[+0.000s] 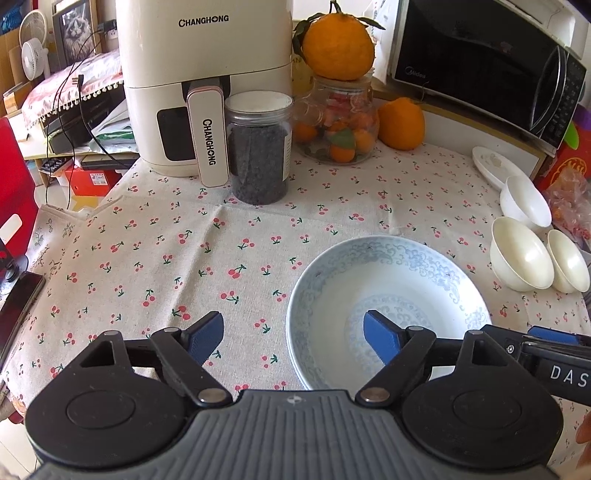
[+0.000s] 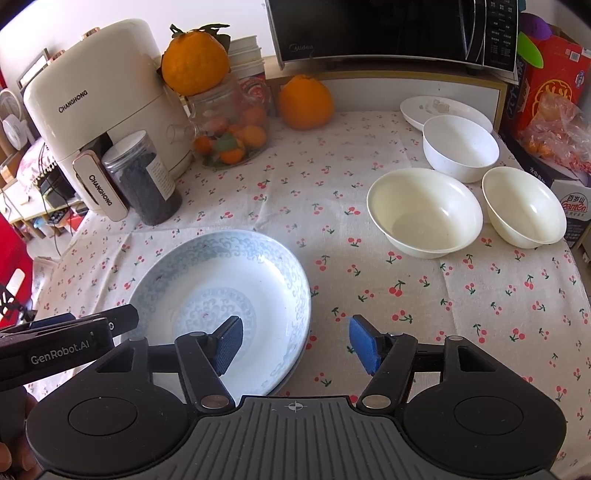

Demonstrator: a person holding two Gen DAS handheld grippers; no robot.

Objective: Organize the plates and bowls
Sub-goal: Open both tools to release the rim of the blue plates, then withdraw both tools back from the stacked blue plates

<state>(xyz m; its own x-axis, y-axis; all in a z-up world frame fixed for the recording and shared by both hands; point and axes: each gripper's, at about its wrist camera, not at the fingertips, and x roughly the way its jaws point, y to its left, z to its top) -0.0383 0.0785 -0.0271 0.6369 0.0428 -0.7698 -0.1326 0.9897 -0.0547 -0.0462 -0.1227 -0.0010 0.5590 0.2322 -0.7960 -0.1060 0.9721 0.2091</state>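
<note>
Three smooth round bowls beside, seemingly, stacked patterned plates.

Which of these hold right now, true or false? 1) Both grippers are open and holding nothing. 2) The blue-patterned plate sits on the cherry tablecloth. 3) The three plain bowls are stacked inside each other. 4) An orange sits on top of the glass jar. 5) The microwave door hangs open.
1) True: the left gripper and right gripper both stand open, each straddling the rim without pressing it.
2) True: the blue-patterned plate rests on the tablecloth.
3) False: the bowls stand side by side, unstacked.
4) True: an orange sits atop the glass jar.
5) False: the microwave is closed.
</note>
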